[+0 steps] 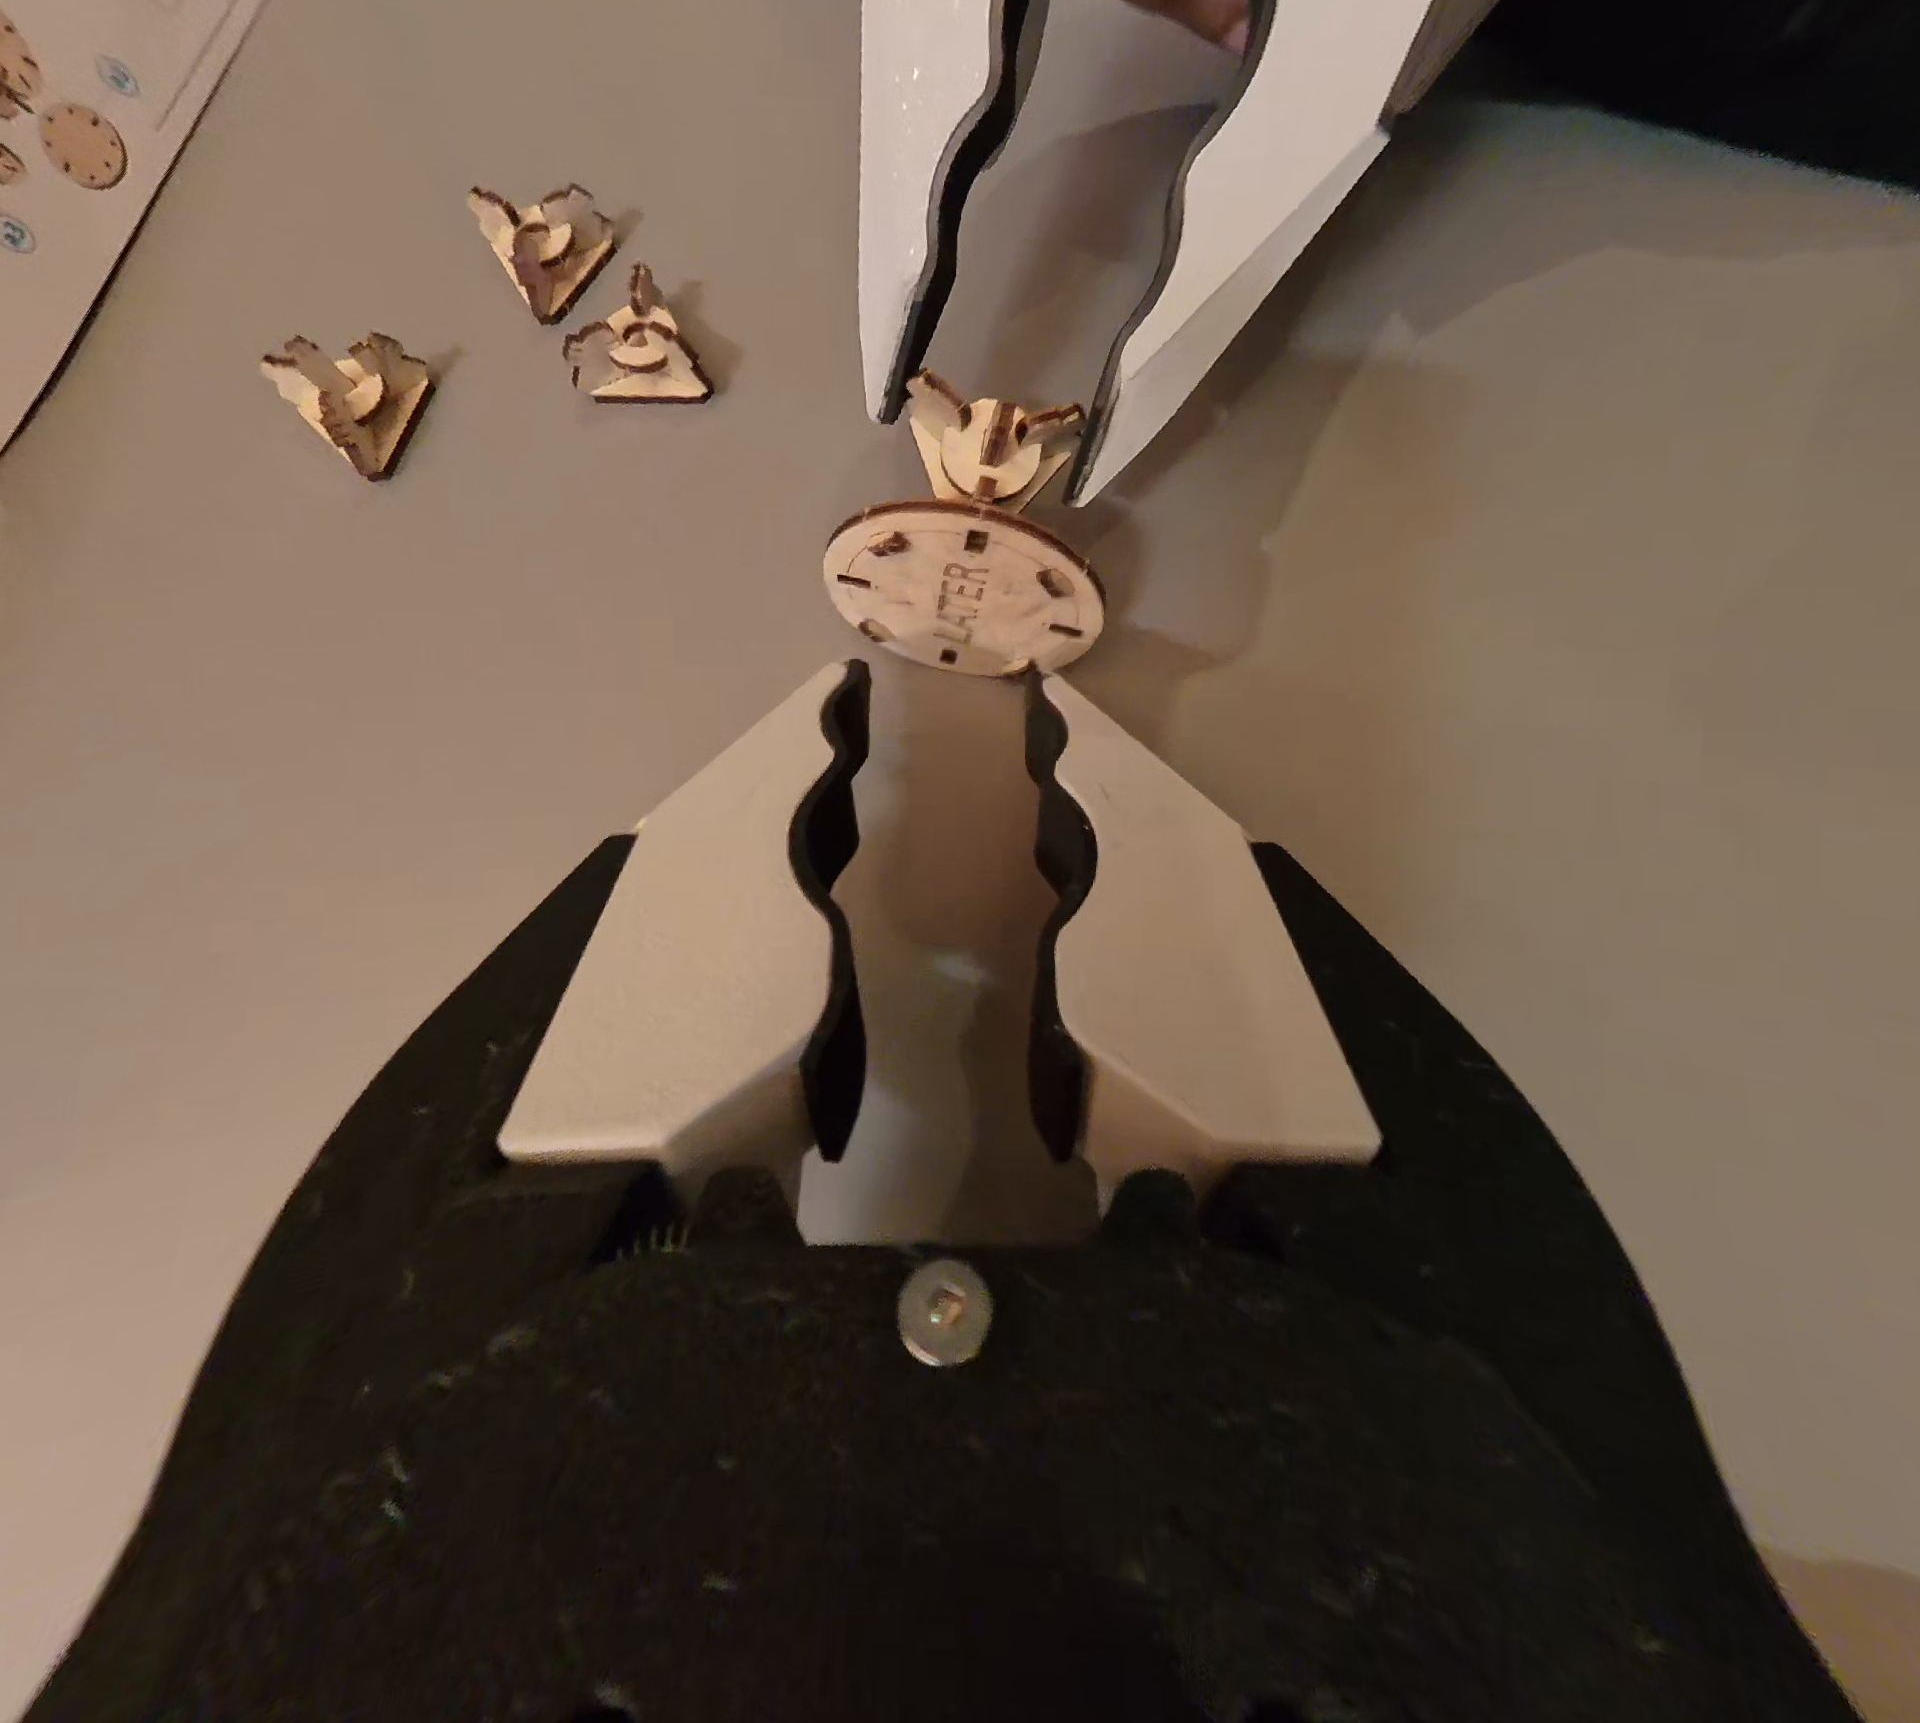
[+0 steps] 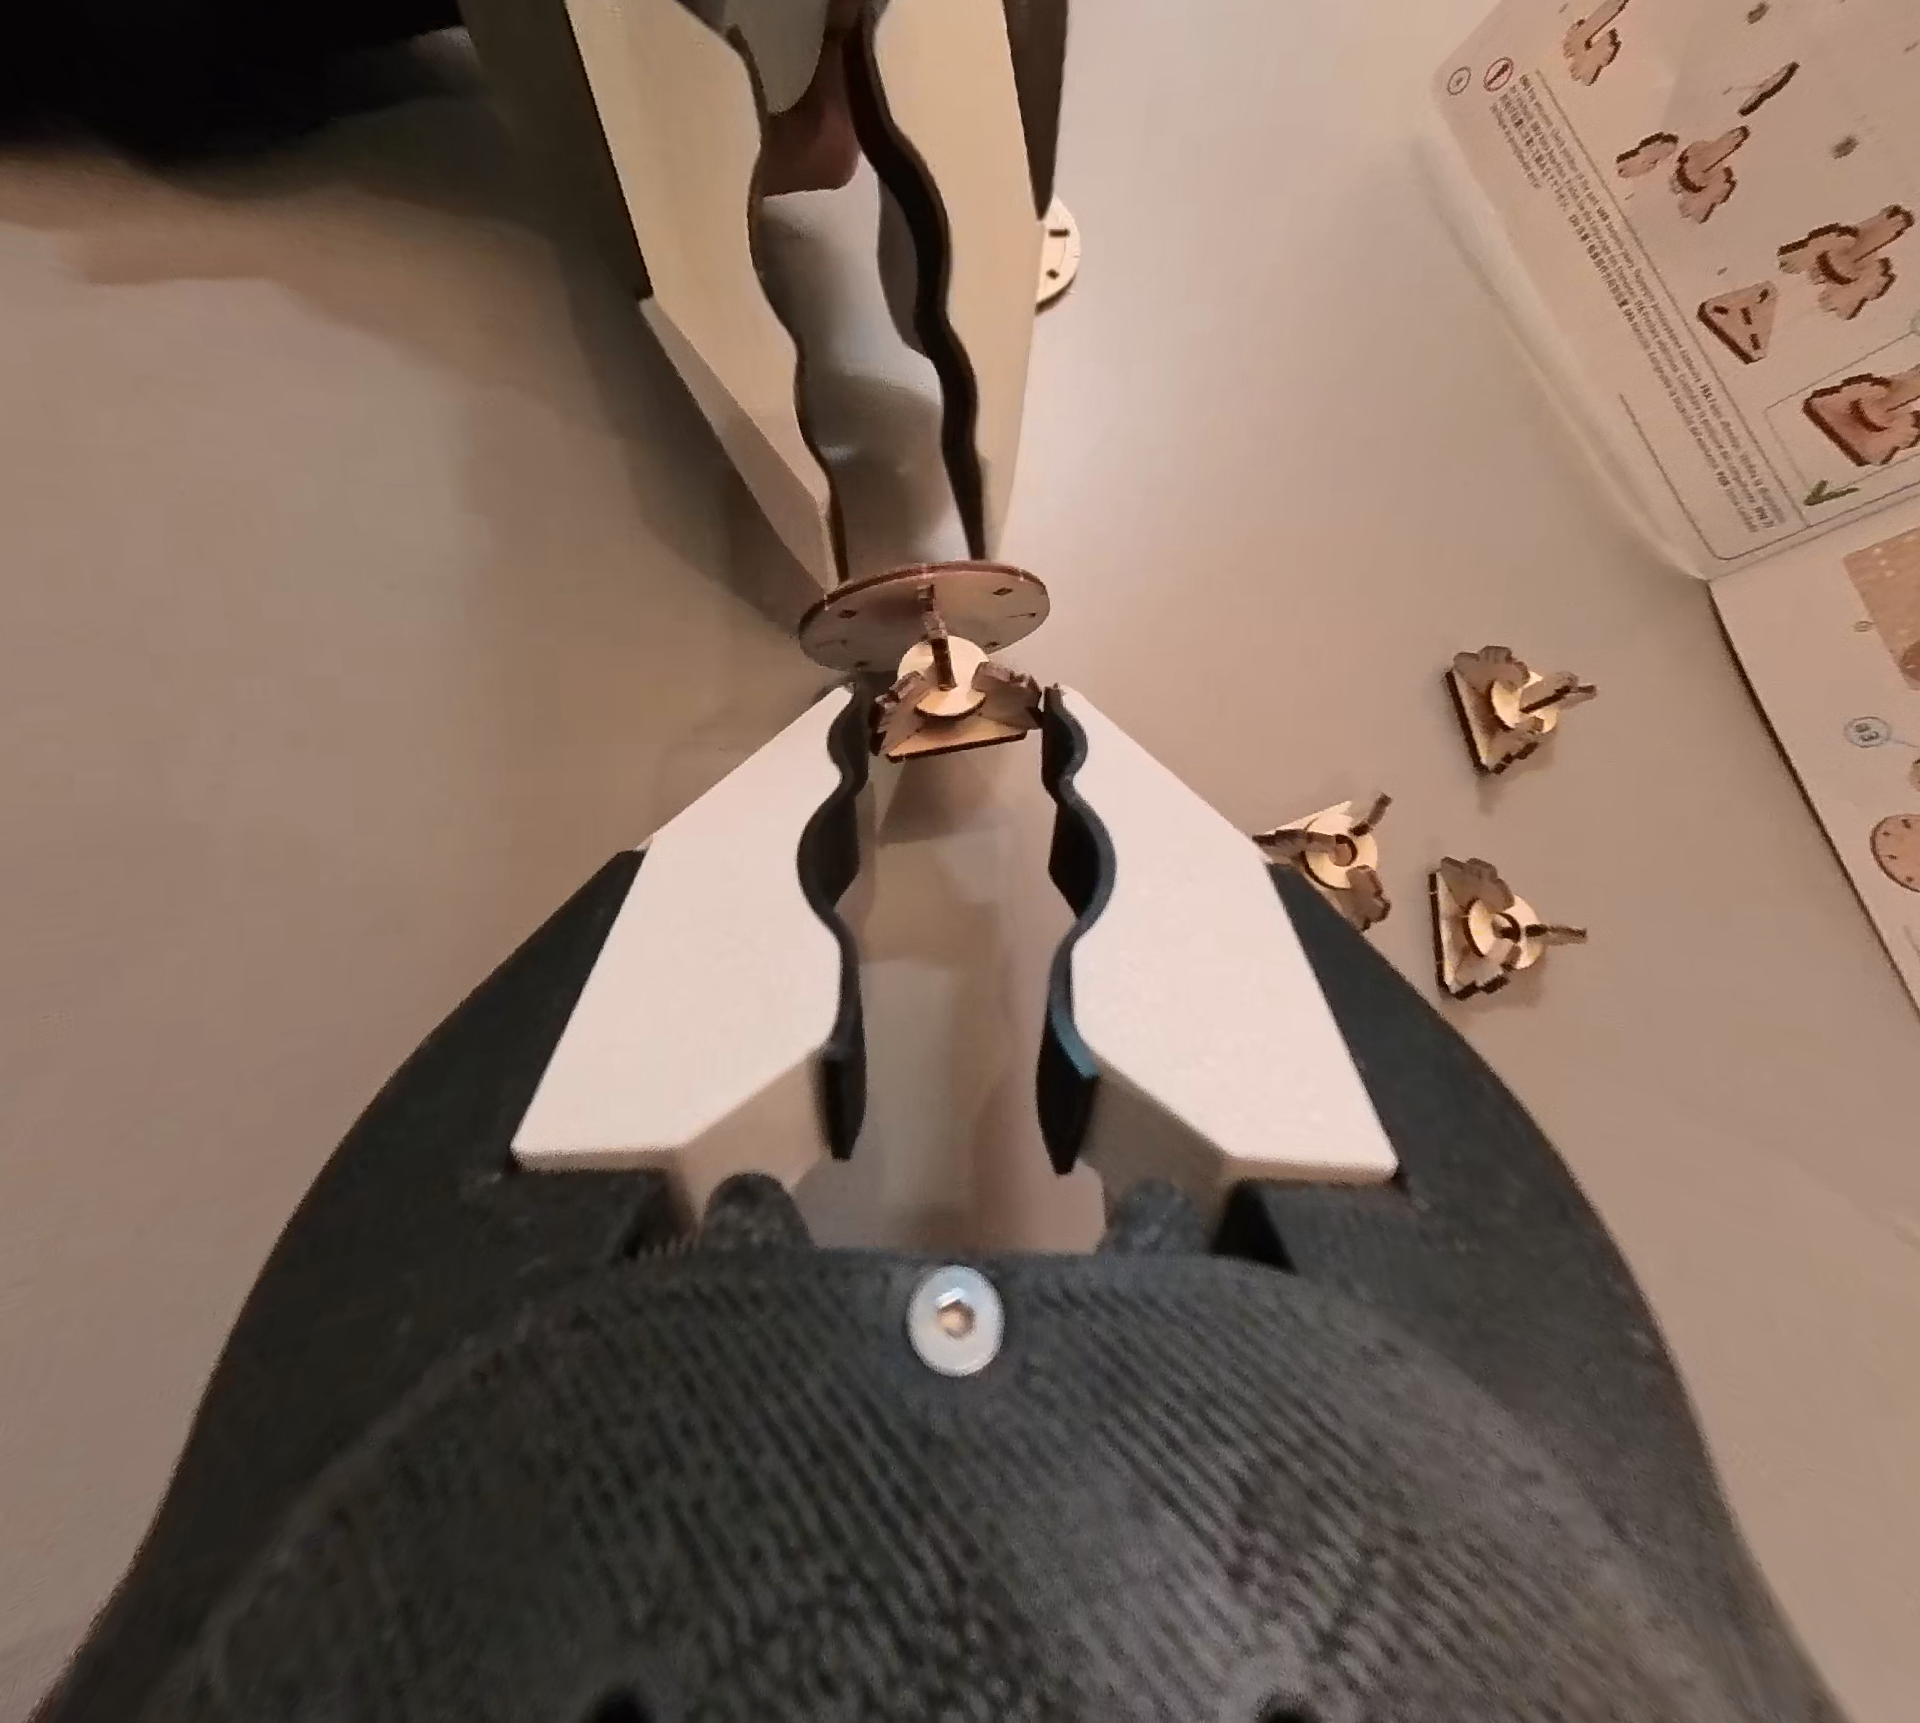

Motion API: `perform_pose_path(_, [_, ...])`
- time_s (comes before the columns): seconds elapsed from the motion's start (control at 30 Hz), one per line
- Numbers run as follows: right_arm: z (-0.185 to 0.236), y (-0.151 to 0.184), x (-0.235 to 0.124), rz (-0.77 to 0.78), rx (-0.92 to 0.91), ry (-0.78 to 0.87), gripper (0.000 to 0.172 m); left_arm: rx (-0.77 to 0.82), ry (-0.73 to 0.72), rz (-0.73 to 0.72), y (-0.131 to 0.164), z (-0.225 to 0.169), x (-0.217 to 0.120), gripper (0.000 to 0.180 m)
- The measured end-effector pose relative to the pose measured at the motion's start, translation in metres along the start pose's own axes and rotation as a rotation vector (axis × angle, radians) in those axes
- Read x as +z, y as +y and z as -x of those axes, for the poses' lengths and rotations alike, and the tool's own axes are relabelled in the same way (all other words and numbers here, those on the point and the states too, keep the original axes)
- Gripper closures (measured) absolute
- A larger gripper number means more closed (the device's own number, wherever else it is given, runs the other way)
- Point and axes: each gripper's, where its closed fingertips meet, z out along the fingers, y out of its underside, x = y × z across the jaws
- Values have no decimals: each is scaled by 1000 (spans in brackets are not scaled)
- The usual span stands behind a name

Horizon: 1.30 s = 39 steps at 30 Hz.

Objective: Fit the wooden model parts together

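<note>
My left gripper [image 1: 945, 681] pinches the near rim of a round wooden disc [image 1: 961, 593] with just its fingertips, so most of the disc lies beyond them. My right gripper [image 2: 954, 705] is shut on a small triangular wooden piece [image 2: 951, 723], with one pad against each side. A thin peg on that piece reaches up to the disc [image 2: 997, 608], and the two parts touch. In the left wrist view the right gripper [image 1: 985, 452] comes in from the top with the triangular piece [image 1: 987, 452] at the disc's far edge. In the right wrist view the left gripper [image 2: 906, 572] comes in from the top.
Three similar triangular wooden pieces [image 1: 348, 400] [image 1: 545, 250] [image 1: 644, 354] lie on the grey table [image 1: 416, 738], and they show at the right of the right wrist view [image 2: 1512, 717]. A printed instruction sheet [image 2: 1714, 219] lies beside them. Another wooden disc [image 2: 1060, 260] lies behind the left gripper. My left and right fingertips are right by each other.
</note>
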Motion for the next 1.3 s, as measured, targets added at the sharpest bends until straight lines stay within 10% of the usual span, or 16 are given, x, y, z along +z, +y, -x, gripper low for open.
perform_pose_path(0.6, [6, -9, 13, -20, -41, 42, 140, -153, -54, -105, 8, 35, -41, 158])
perform_pose_path(1.3, [11, -28, 2, -173, 81, -64, 140, -52, 88, -275, -38, -11, -35, 169])
